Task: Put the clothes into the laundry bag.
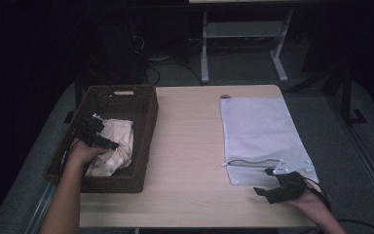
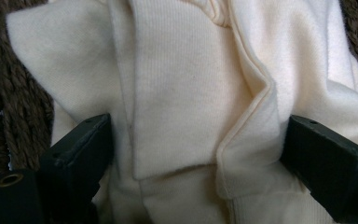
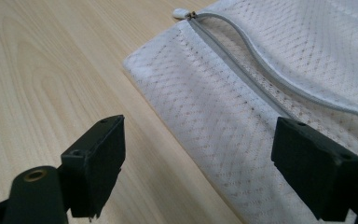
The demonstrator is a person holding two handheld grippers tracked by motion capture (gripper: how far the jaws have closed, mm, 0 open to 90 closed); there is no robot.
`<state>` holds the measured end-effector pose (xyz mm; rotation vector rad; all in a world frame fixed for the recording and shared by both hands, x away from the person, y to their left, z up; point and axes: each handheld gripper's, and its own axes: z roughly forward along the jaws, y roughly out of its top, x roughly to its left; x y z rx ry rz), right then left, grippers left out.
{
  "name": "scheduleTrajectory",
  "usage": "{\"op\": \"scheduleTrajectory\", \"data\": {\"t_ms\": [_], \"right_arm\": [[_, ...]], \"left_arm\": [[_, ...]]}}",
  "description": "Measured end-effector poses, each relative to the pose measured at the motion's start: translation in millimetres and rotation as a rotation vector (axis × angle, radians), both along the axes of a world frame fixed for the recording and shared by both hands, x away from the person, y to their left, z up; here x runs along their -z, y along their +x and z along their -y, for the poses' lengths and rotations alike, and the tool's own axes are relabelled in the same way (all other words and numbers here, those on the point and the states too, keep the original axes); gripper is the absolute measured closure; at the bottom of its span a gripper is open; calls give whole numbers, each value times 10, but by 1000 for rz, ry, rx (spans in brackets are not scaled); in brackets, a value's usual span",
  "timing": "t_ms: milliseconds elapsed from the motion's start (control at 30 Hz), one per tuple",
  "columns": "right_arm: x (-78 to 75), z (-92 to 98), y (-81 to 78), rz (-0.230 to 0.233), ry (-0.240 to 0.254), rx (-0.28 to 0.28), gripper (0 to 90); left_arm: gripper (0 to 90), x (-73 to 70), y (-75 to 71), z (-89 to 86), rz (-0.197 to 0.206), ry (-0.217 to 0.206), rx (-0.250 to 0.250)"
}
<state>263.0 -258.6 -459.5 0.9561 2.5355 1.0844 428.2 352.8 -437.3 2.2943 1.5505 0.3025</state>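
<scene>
- Cloth (image 2: 186, 93) of cream colour lies crumpled in the brown woven basket (image 1: 141, 105) at the left part of the wooden table (image 1: 190, 146); in the high view the cloth (image 1: 114, 146) fills the near half of the basket.
- Left gripper (image 1: 96, 134) is down inside the basket, on top of the cloth; in the left gripper view its jaws stand wide apart, and a thick fold of the cloth bulges between them; the left finger (image 2: 81, 149) and the right finger (image 2: 326, 158) both touch the fabric at their inner sides, but they do not yet squeeze it together.
- Behind the left finger the woven wall of the basket (image 2: 9, 93) is visible, just beside the cloth.
- White mesh bag (image 1: 260, 131) lies flat on the right part of the table, well apart from the basket; its zipper (image 1: 253, 163) runs across the near end and is partly open.
- Right gripper (image 1: 280, 187) hovers at the near corner of the bag; in the right gripper view its jaws are wide and hold nothing; the left finger (image 3: 95, 158) is above bare wood (image 3: 51, 70), the right finger (image 3: 314, 163) is above the mesh (image 3: 205, 107).
- Zipper (image 3: 242, 51) curves beyond the right finger; its pull (image 3: 182, 12) is far ahead of both fingers, at the edge of the bag.
</scene>
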Motion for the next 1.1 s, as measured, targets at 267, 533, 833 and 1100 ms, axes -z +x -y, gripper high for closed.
{"op": "scheduleTrajectory", "data": {"t_ms": [267, 533, 833, 1100], "right_arm": [[1, -10, 2, -4, -2, -1, 173], [1, -11, 4, -7, -1, -3, 176], [-5, 0, 12, -9, 11, 3, 177], [-16, -6, 17, -3, 13, 4, 177]], "left_arm": [[431, -87, -59, 71, 9, 10, 100], [719, -163, -63, 97, 2, 1, 139], [730, -427, -112, 32, 38, -133, 147], [733, -758, -240, 48, 140, -184, 189]]}}
